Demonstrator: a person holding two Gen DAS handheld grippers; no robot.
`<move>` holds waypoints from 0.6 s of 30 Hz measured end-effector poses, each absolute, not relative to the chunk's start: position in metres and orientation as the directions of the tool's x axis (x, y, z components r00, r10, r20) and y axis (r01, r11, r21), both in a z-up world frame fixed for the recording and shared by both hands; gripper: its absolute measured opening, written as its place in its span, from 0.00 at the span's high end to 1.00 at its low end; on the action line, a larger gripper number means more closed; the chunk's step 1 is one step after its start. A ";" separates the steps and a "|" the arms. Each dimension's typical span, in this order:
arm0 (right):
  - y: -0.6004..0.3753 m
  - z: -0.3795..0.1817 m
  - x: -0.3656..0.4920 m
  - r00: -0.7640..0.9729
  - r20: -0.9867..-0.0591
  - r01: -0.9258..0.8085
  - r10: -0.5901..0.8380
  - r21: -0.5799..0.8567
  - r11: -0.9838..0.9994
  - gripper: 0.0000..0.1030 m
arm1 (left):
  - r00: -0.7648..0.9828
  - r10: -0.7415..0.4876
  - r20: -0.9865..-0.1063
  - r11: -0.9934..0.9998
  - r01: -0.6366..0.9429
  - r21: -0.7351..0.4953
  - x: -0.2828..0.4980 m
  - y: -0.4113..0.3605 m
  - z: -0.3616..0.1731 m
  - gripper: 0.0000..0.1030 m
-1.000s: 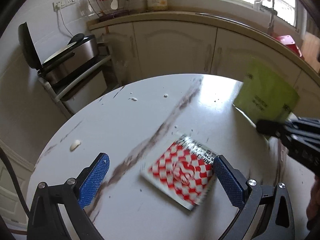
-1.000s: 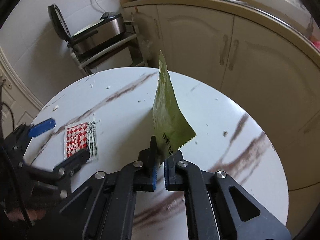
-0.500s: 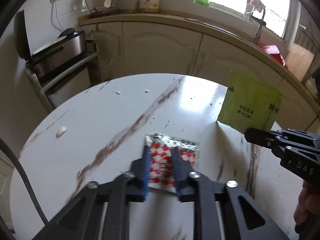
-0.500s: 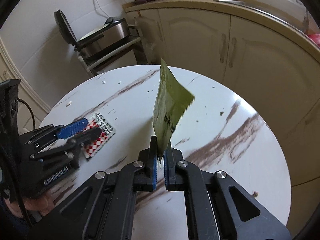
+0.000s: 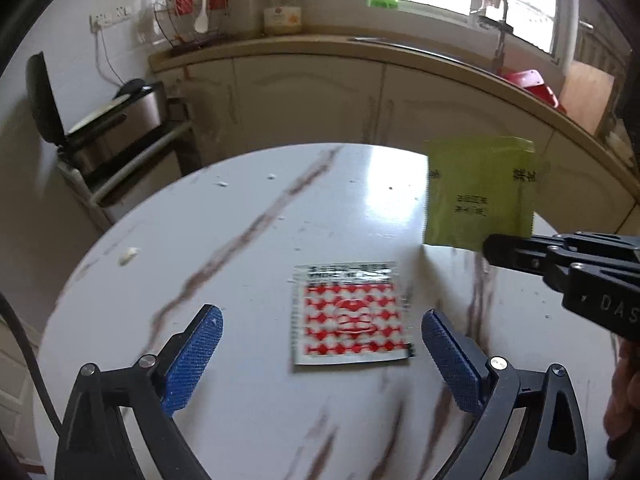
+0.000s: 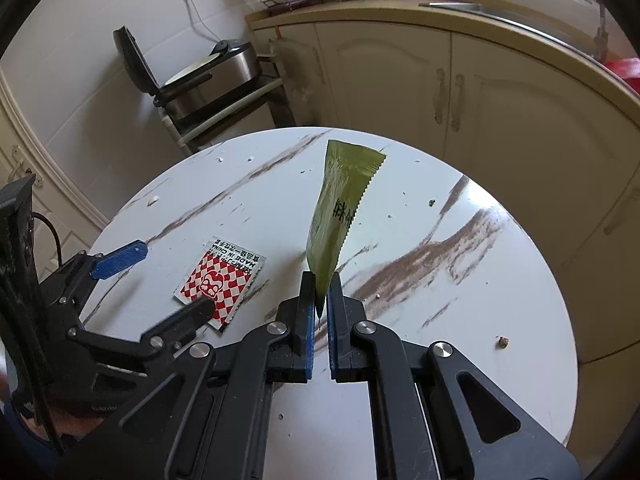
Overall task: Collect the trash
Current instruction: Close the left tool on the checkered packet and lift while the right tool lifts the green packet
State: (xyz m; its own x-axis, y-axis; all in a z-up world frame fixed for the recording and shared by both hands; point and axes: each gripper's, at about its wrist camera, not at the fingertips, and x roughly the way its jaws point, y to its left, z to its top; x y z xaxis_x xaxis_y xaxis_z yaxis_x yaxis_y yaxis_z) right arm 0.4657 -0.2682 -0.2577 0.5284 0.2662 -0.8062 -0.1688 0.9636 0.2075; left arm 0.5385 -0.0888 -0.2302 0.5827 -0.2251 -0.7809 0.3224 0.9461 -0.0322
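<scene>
The left gripper (image 5: 320, 344), jaws just reopened wide and empty, straddles the red packet (image 5: 350, 314) lying flat mid-worktop (image 5: 248, 216), which may slip the pads again, while the right gripper (image 6: 320, 300) stays clenched on the green packet (image 6: 340, 204)

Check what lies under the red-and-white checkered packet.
The red-and-white checkered packet lies flat on the round white marble-look table; only tabletop shows around its edges. Anything directly beneath it is covered.
</scene>
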 end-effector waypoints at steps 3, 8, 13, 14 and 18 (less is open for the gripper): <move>-0.270 -0.257 0.465 0.531 -0.804 -0.165 0.266 0.210 0.964 0.94 | 0.549 -0.203 -0.811 0.950 0.312 -0.026 0.546 -0.098 -0.244 0.23; -0.274 -0.252 0.462 0.542 -0.796 -0.162 0.268 0.214 0.963 0.95 | 0.563 -0.246 -0.789 0.942 0.330 -0.059 0.554 -0.101 -0.251 0.78; -0.275 -0.248 0.457 0.548 -0.792 -0.159 0.269 0.218 0.963 0.95 | 0.532 -0.309 -0.788 0.929 0.348 -0.129 0.561 -0.101 -0.265 1.00; -0.274 -0.248 0.456 0.548 -0.792 -0.159 0.269 0.218 0.963 0.95 | 0.525 -0.321 -0.788 0.926 0.347 -0.146 0.562 -0.100 -0.265 1.00; -0.275 -0.247 0.452 0.549 -0.791 -0.160 0.271 0.218 0.963 0.95 | 0.512 -0.341 -0.788 0.920 0.355 -0.167 0.566 -0.096 -0.270 1.00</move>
